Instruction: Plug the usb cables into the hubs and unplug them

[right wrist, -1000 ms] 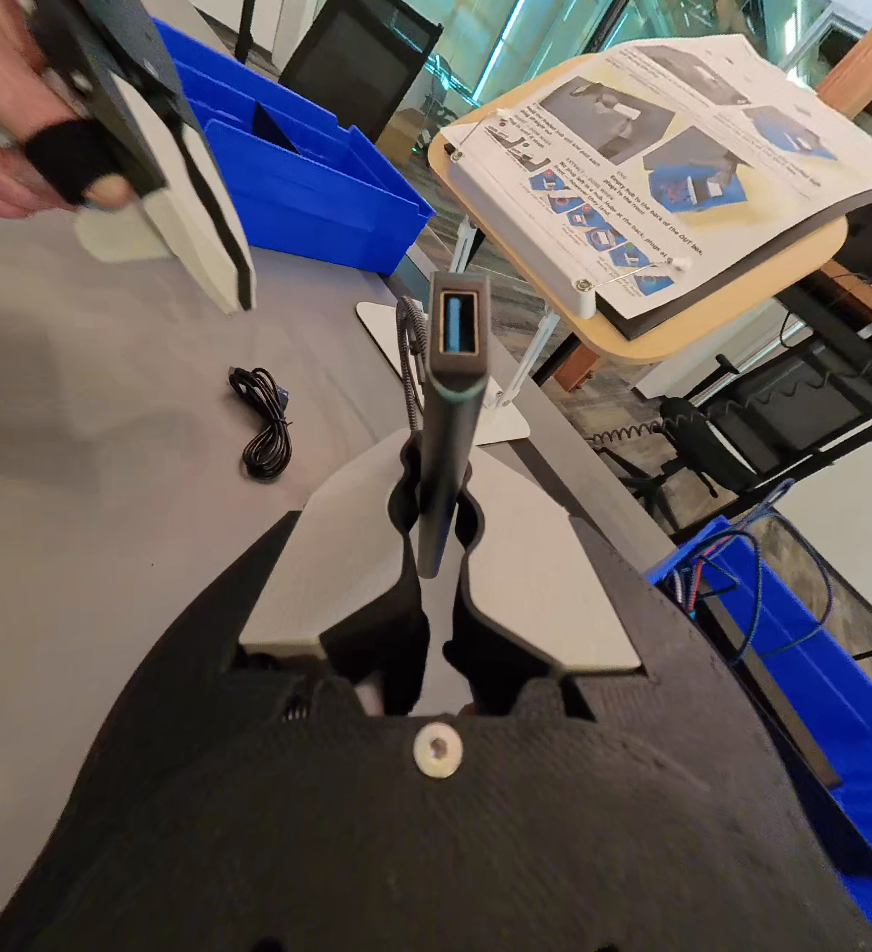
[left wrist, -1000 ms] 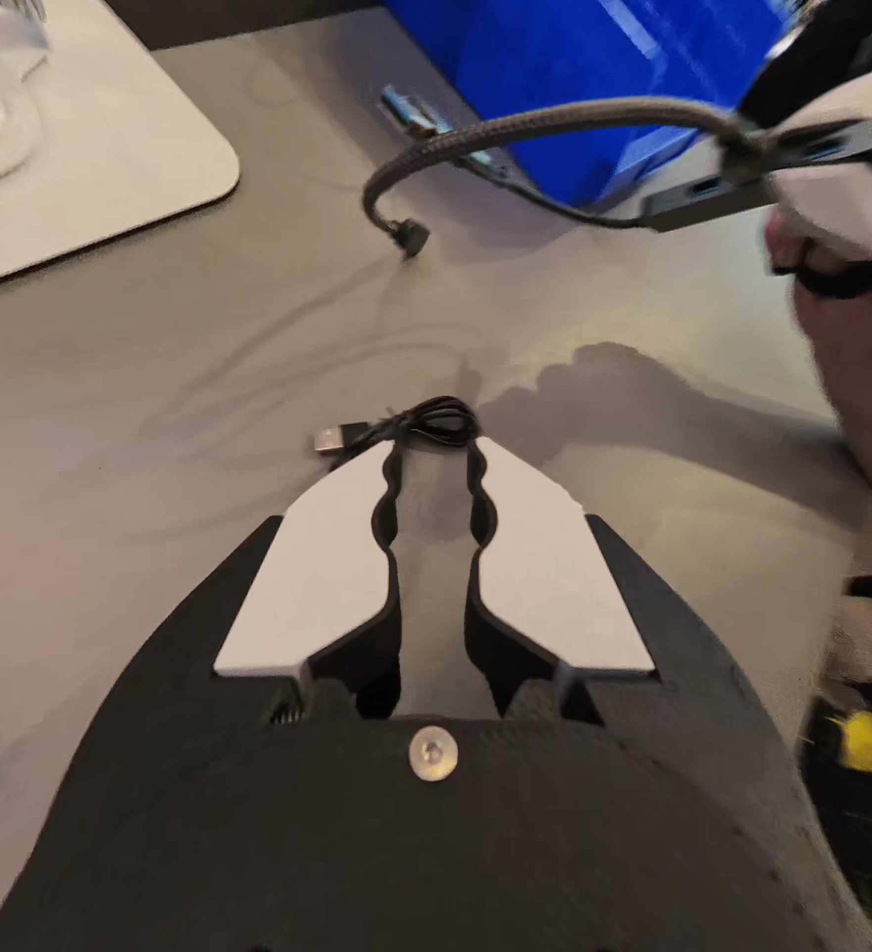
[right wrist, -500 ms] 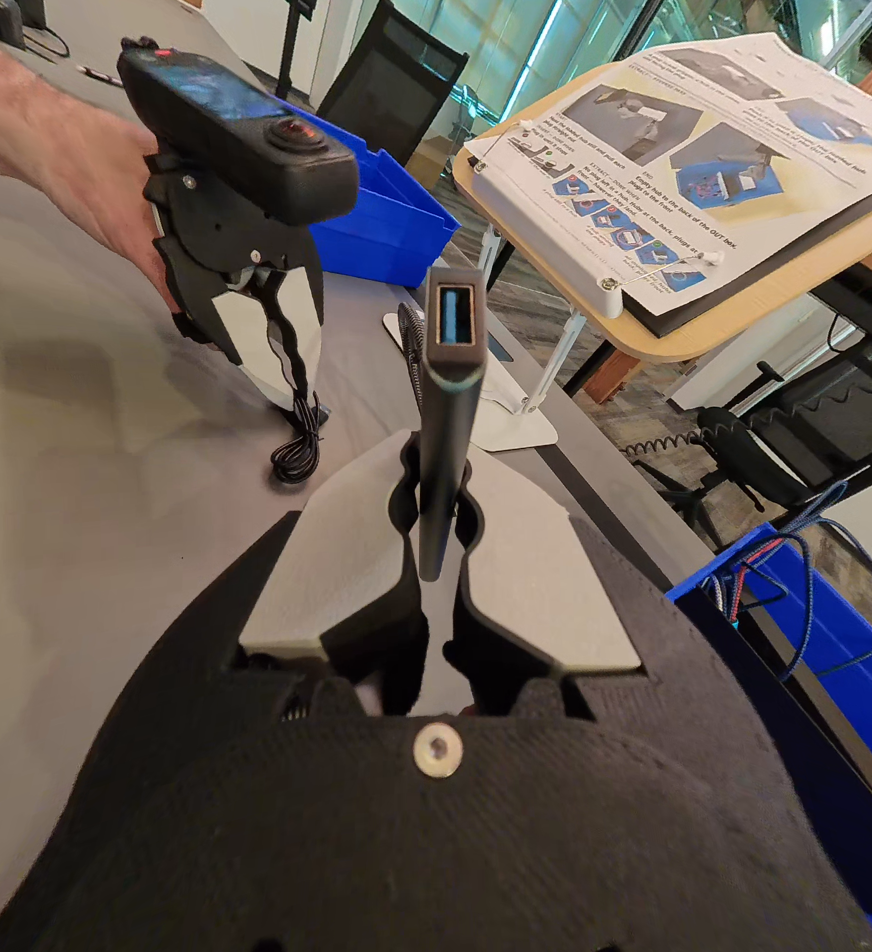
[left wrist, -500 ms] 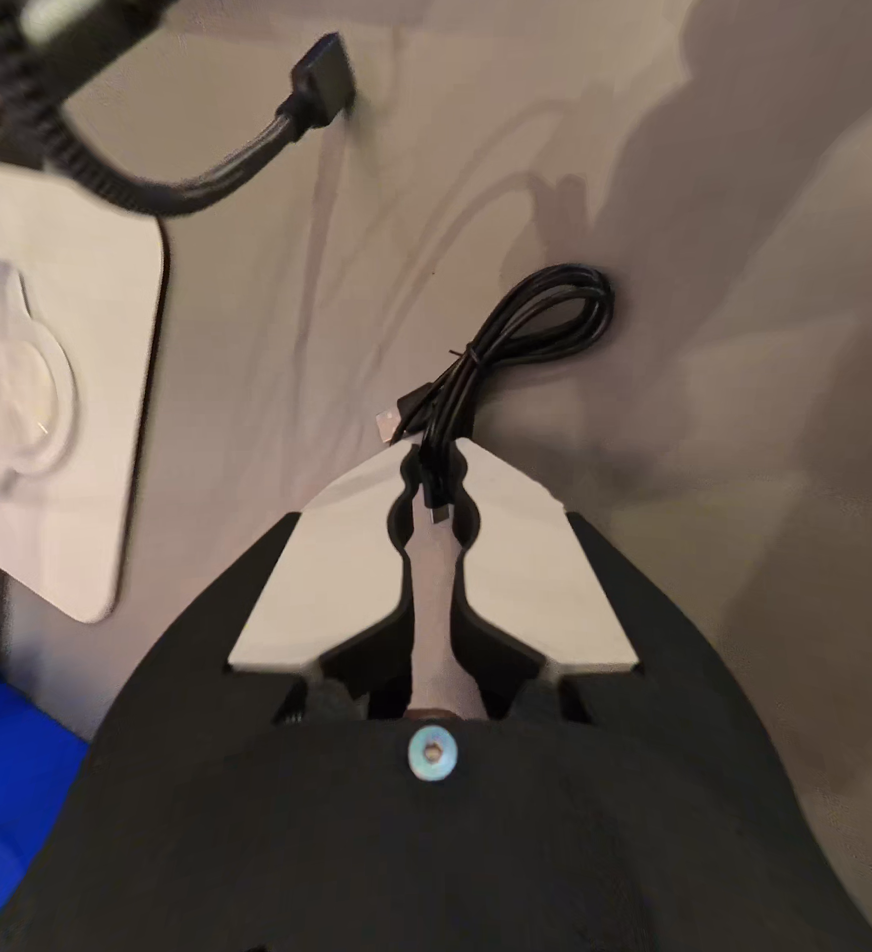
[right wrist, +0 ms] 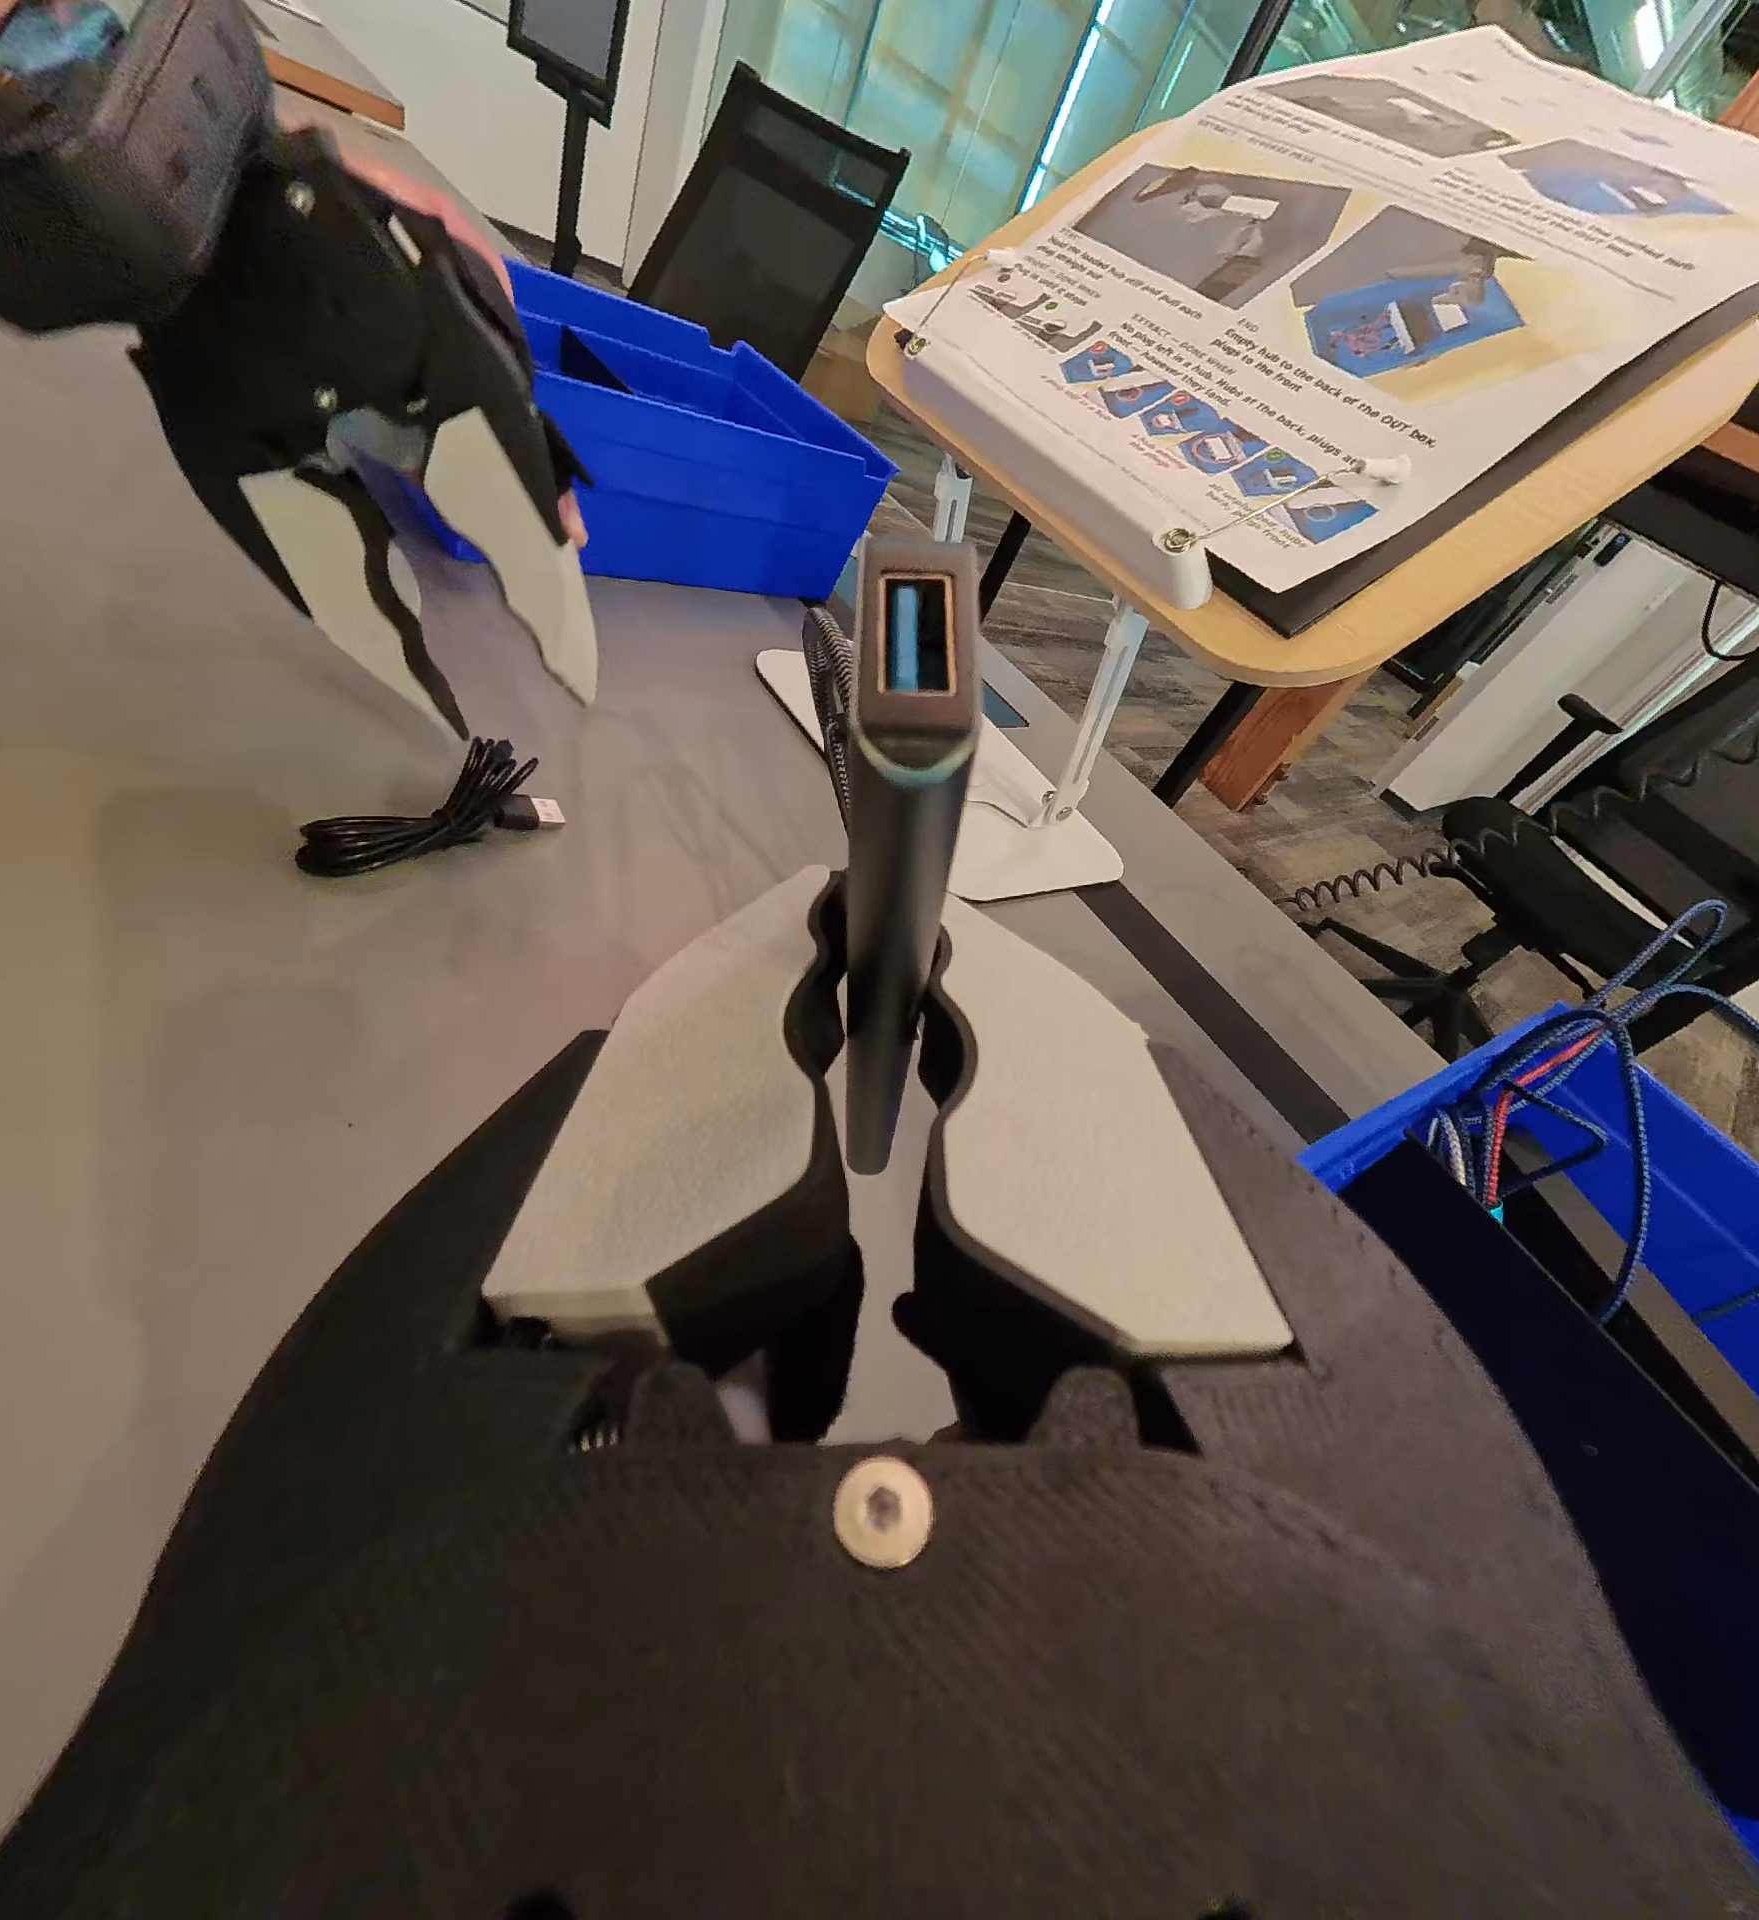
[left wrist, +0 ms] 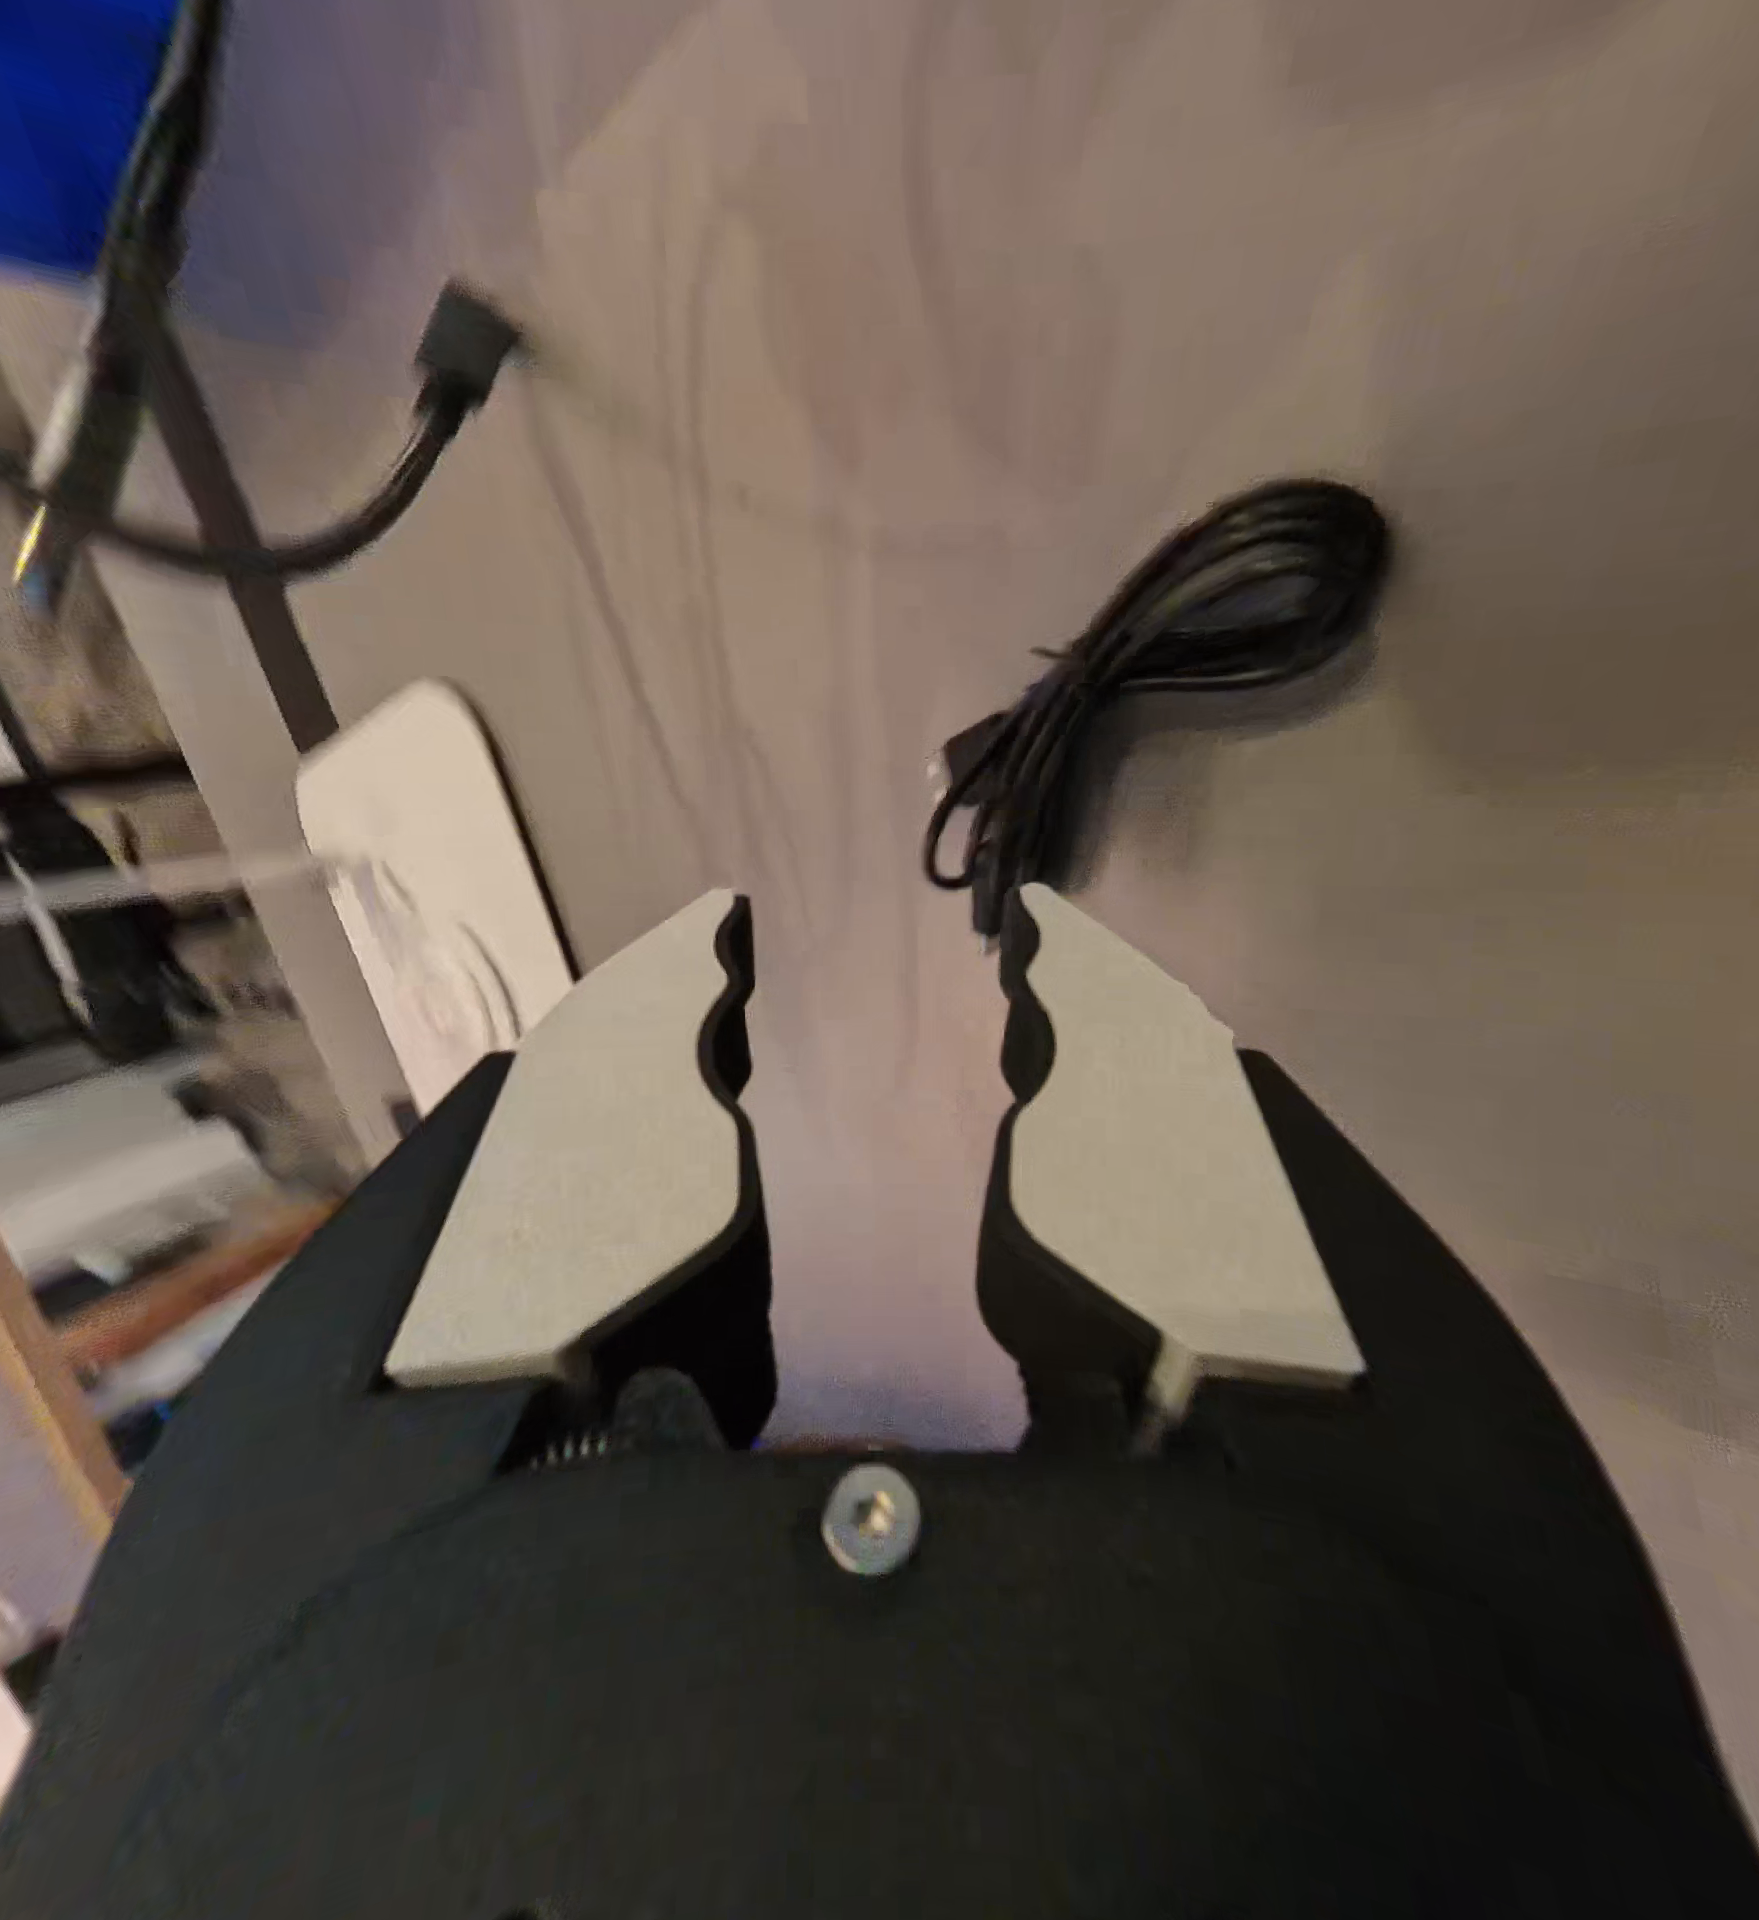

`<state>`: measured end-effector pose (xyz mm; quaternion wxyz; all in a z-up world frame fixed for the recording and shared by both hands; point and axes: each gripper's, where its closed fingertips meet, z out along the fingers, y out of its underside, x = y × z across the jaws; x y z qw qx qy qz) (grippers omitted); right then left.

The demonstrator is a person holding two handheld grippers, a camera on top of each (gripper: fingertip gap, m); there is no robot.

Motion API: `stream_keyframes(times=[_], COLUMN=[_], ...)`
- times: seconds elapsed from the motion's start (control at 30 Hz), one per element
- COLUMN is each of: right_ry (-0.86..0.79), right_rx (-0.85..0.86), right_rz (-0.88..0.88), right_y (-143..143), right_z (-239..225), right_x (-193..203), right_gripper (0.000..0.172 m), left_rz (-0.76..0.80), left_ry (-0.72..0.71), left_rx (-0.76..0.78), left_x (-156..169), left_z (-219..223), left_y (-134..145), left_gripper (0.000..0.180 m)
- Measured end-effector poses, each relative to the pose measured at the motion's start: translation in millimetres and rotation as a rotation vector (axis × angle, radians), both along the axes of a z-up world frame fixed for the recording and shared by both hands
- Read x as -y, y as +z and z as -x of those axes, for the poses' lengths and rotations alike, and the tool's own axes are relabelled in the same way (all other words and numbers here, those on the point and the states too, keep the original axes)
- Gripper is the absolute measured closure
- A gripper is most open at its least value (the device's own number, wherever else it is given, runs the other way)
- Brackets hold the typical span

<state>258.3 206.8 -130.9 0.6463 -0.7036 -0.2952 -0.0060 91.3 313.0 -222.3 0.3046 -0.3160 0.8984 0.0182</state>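
Note:
A bundled black USB cable [left wrist: 1218, 623] lies on the grey table [left wrist: 958, 312], just beyond my left fingertips and a little to their right. My left gripper [left wrist: 880, 904] is open with nothing between its pads. The right wrist view shows it [right wrist: 522, 707] hovering open just above the cable [right wrist: 418, 826], whose silver plug points right. My right gripper [right wrist: 885, 899] is shut on a dark slim USB hub [right wrist: 906, 831], held upright with a blue port facing the camera. The hub's braided lead [left wrist: 335, 540] hangs at the left of the left wrist view.
A blue bin [right wrist: 709, 468] stands at the table's far edge. A document stand with printed pages [right wrist: 1322, 364] rests on a white base plate [right wrist: 1020, 842]. Another blue bin holding cables [right wrist: 1685, 1195] sits below the table edge at the right. The grippers' ends are close to 20 cm from one another.
My left gripper had closed on the cable's end half a second ago. It has opened, and the cable now lies free on the table. The right gripper keeps hold of the hub.

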Motion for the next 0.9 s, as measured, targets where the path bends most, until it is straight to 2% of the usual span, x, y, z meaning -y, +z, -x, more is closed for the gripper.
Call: stream_keyframes(times=[0.13,0.17,0.23,0.3,0.33,0.43,0.9], right_ry=[0.012,0.015,0.020,0.021,0.021,0.023,0.026], right_rx=[-0.009,-0.010,-0.011,-0.010,-0.010,-0.012,-0.007], right_rz=[0.004,0.005,0.009,0.008,0.006,-0.001,-0.014], right_y=[-1.0,-1.4,-3.0,-3.2,-2.4,0.3,3.1], right_z=[2.9,4.0,6.2,7.1,7.3,7.5,9.6], right_x=[-0.9,-1.3,-1.4,-0.7,-0.1,1.2,3.1], right_gripper=[0.161,0.161,0.161,0.161,0.161,0.161,0.161], left_rz=[0.388,0.474,0.494,0.551,0.601,0.524,0.504], left_ry=[0.498,0.609,0.791,0.896,0.929,0.970,1.038], left_rx=[0.182,0.183,0.140,0.115,0.131,0.116,0.246], left_x=[14.5,23.4,24.4,26.3,29.1,24.4,14.3], left_z=[-17.5,-20.9,-17.6,-14.8,-16.9,-10.5,9.1], left_y=[23.4,19.0,-0.5,-20.0,-25.2,-39.5,-43.8], left_gripper=[0.145,0.148,0.146,0.142,0.144,0.147,0.160])
